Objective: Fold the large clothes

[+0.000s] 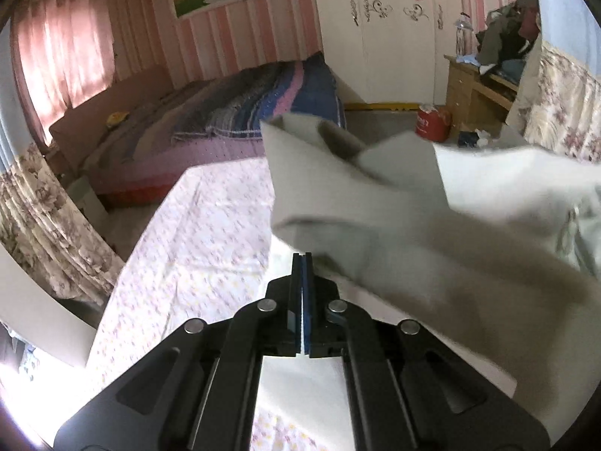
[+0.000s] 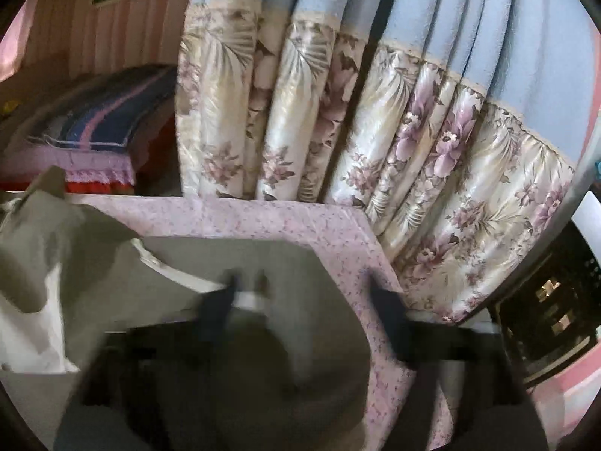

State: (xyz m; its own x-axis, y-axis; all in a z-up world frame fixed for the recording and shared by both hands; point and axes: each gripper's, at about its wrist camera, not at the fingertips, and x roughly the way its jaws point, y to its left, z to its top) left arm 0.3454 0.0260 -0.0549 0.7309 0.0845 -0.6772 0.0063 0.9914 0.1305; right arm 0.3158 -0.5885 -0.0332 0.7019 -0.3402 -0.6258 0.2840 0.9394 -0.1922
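Observation:
A large pale grey-white garment [image 1: 394, 203] lies partly on a table covered with a pink flowered cloth [image 1: 195, 233]. My left gripper [image 1: 302, 259] is shut on an edge of the garment and holds a fold of it up above the table. In the right wrist view the same garment [image 2: 233, 263] spreads over the table [image 2: 338, 233]. My right gripper [image 2: 308, 293] is blurred by motion; its dark fingers [image 2: 216, 308] stand wide apart over the garment, open, with nothing between them.
A flowered curtain [image 2: 375, 150] hangs close behind the table's far edge. A bed with a striped blanket [image 1: 255, 105] stands across the room. A white wardrobe [image 1: 383, 37], a wooden desk piled with clothes [image 1: 484, 75] and a red container [image 1: 432, 122] lie beyond.

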